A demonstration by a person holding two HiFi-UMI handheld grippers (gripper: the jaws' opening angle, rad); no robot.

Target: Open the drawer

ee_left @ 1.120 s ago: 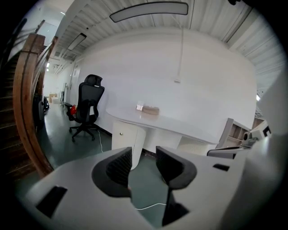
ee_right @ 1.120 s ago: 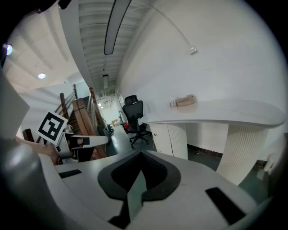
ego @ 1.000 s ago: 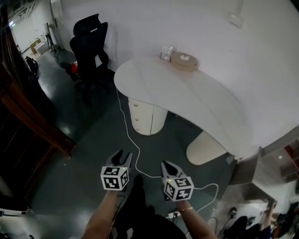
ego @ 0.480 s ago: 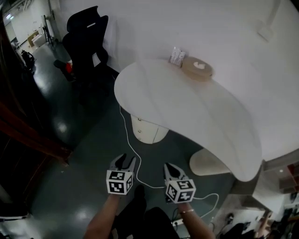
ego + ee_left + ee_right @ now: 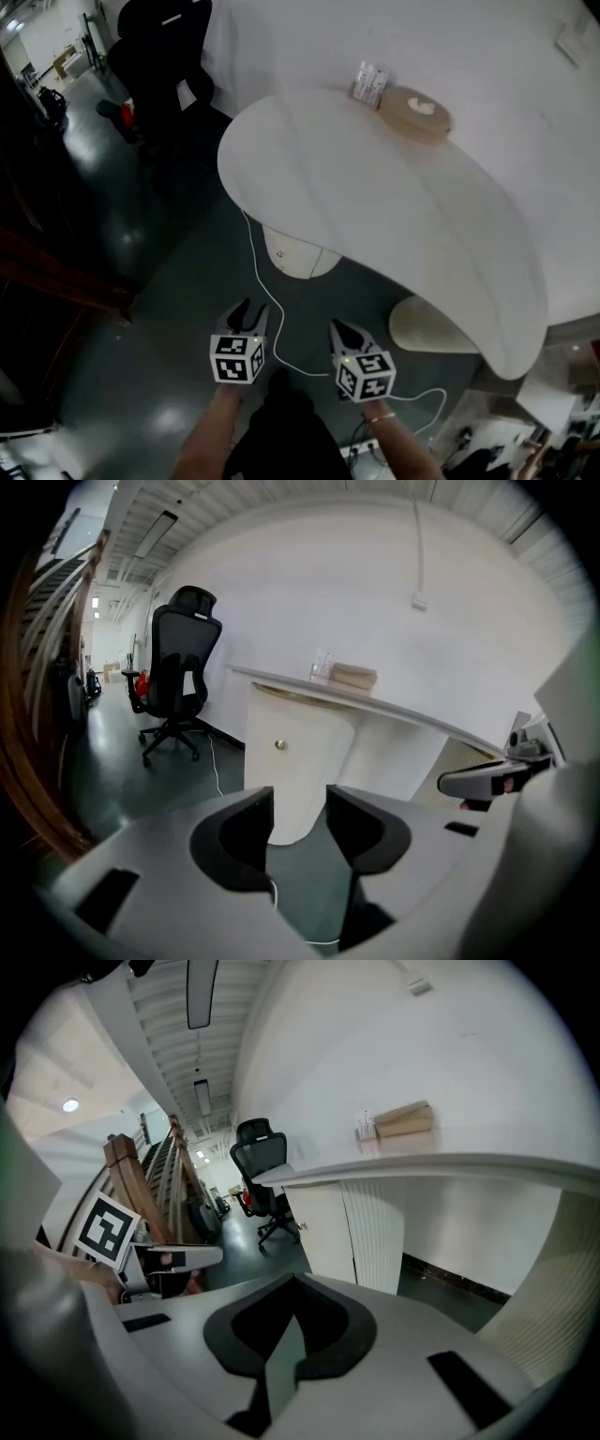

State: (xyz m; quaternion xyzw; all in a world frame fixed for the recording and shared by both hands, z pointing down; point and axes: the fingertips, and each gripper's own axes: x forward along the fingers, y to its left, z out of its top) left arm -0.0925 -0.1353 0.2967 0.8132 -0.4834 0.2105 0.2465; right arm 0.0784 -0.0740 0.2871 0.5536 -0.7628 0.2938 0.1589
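Observation:
A cream drawer cabinet [image 5: 295, 255] with small round knobs [image 5: 278, 251] stands under the near end of the curved white desk [image 5: 375, 197]. Both grippers hang in the air above the dark floor, well short of the cabinet. In the left gripper view the cabinet [image 5: 291, 757] and a brass knob [image 5: 279, 745] show beyond the jaws. My left gripper [image 5: 245, 316] is open with nothing between its fingers [image 5: 234, 832]. My right gripper [image 5: 343, 332] is shut on nothing. The cabinet [image 5: 323, 1232] lies far ahead of the right gripper too.
A black office chair [image 5: 159, 56] stands at the back left. A white cable [image 5: 255, 277] runs over the floor past the cabinet. A round desk leg [image 5: 427, 328] is at the right. A flat wooden box [image 5: 417, 111] and a small packet [image 5: 368, 82] sit on the desk.
The desk and cabinet have come nearer and lower in the head view. Both grippers keep about the same place in the frame, jaws unchanged.

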